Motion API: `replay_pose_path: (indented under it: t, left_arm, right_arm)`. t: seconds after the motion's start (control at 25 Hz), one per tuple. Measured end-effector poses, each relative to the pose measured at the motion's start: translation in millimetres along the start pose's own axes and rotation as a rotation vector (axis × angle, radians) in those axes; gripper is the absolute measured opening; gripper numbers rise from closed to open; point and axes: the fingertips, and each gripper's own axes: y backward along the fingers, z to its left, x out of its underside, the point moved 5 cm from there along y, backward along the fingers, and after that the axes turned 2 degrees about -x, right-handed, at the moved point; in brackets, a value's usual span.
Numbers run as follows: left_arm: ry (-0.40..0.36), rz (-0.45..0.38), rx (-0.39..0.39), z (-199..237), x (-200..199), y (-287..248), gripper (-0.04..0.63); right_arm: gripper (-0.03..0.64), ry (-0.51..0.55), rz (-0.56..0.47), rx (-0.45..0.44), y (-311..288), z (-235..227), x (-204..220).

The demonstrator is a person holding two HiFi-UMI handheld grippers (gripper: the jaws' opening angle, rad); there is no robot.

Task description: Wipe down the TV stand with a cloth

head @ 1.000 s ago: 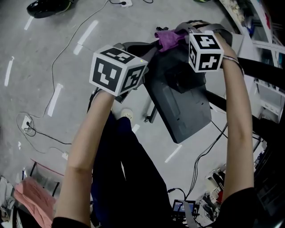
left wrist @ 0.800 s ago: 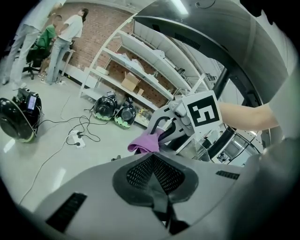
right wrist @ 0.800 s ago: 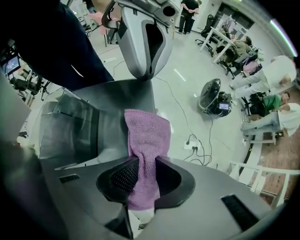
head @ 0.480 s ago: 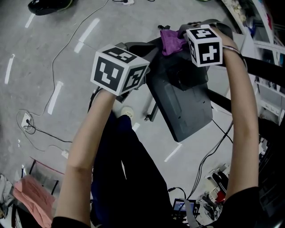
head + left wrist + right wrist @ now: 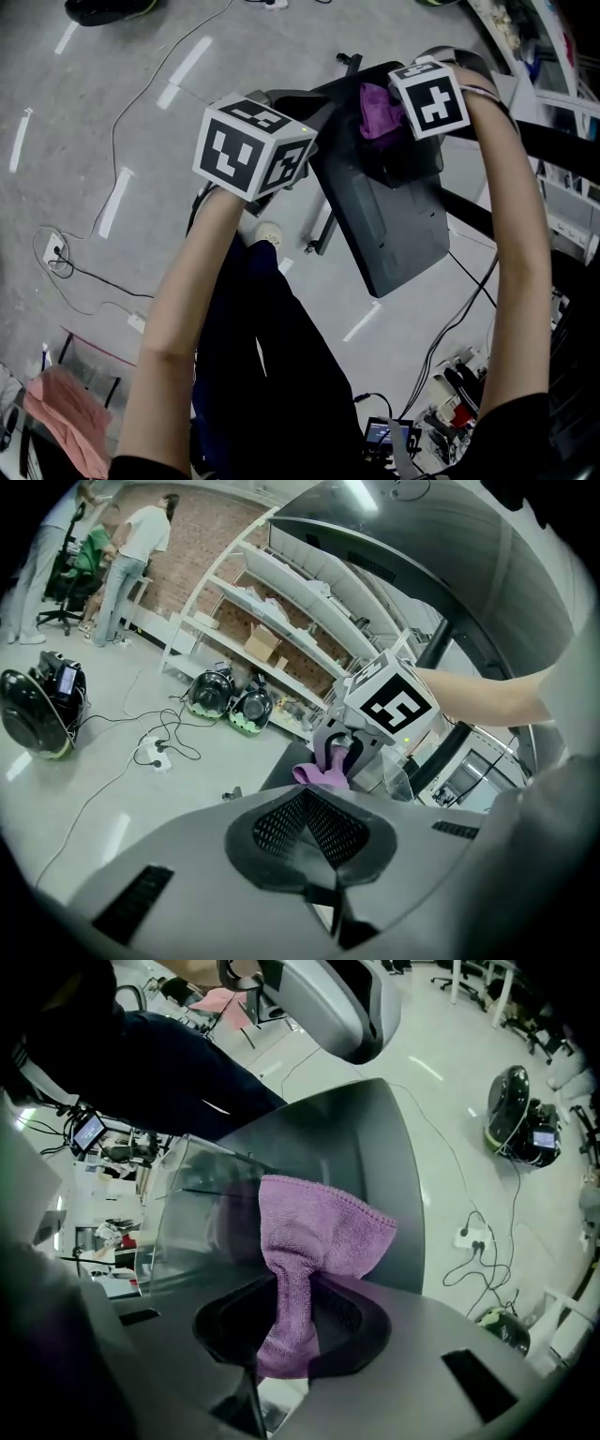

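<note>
Right gripper (image 5: 281, 1358) is clamped tight on the purple cloth (image 5: 314, 1241); in the head view that's at one o'clock, with the cloth's loose end spread on the dark grey TV stand (image 5: 394, 225); my left gripper (image 5: 328, 907) hovers at eleven o'clock, jaws pressed together, nothing between them, near the stand's edge.

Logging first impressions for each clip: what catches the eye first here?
The purple cloth, pinched in the right gripper's fingers, lies against the dark panel at the head view's upper right. Beside it, the left gripper hangs with fingers shut on nothing, its black-and-white marker cube large at centre left.
</note>
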Motion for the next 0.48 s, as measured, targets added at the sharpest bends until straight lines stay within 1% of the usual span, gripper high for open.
replay_pose_path:
  t: [0.08, 0.24, 0.28, 0.4, 0.48]
  left_arm:
    - [0.005, -0.001, 0.000, 1.1, 1.2, 1.2, 0.008]
    - [0.005, -0.002, -0.006, 3.4, 4.1, 5.0, 0.008]
    - [0.006, -0.003, -0.009, 4.0, 4.9, 6.7, 0.008]
    - [0.011, -0.005, -0.015, 5.8, 6.2, 12.5, 0.008]
    - [0.008, -0.002, -0.019, 5.9, 6.9, 15.7, 0.008]
  right_arm:
    - [0.104, -0.015, 0.041, -0.029, -2.3, 2.2, 3.9]
    - [0.104, -0.030, 0.063, -0.039, -3.4, 4.1, 8.0]
    - [0.104, -0.025, 0.059, -0.029, -2.8, 4.6, 6.9]
    - [0.104, 0.037, 0.003, 0.032, 3.1, 2.3, -8.5]
    - [0.104, 0.036, -0.021, 0.076, 10.7, 0.7, -12.0]
